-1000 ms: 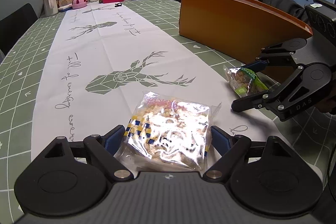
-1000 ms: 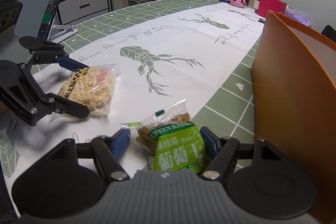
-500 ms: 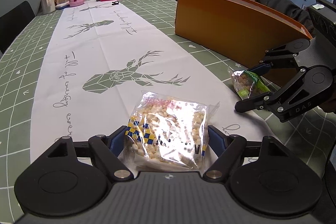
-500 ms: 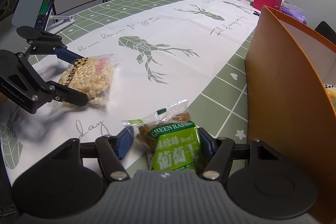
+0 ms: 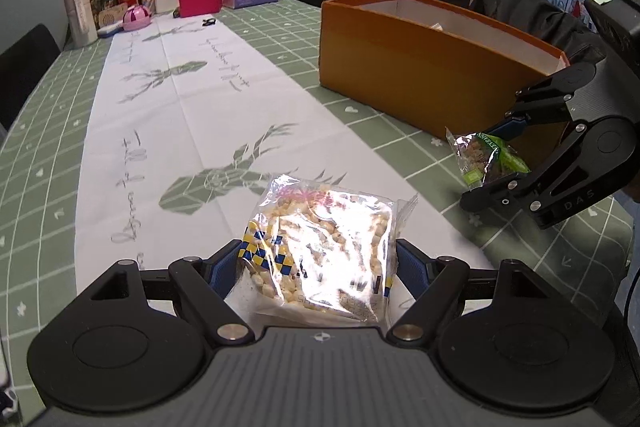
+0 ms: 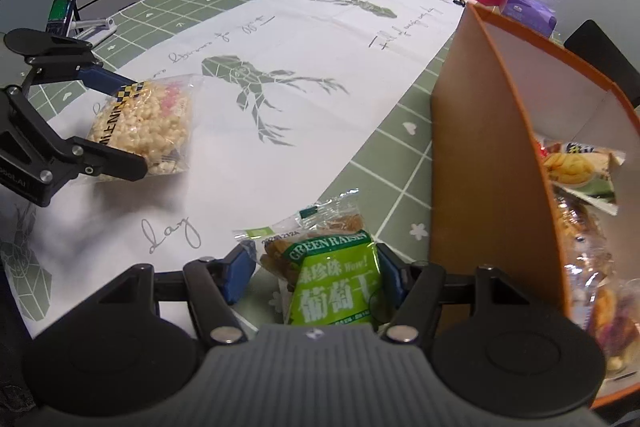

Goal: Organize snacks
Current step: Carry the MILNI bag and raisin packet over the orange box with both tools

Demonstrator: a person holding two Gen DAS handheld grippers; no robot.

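The left gripper (image 5: 318,267) was clamped on a clear square packet of pale puffed-rice pieces (image 5: 320,247) with a blue-and-yellow checkered strip and pink print, held just above the white deer-printed table runner (image 5: 168,115). The right gripper (image 6: 316,277) had just been closing and gripped a small green raisin packet (image 6: 328,287) — clear at its top end, showing brownish fruit — beside the open orange cardboard box (image 6: 484,163), which already held other wrapped snacks (image 6: 580,171).

Both claws closed on snack packets, lifted off table (image 5: 48,131).
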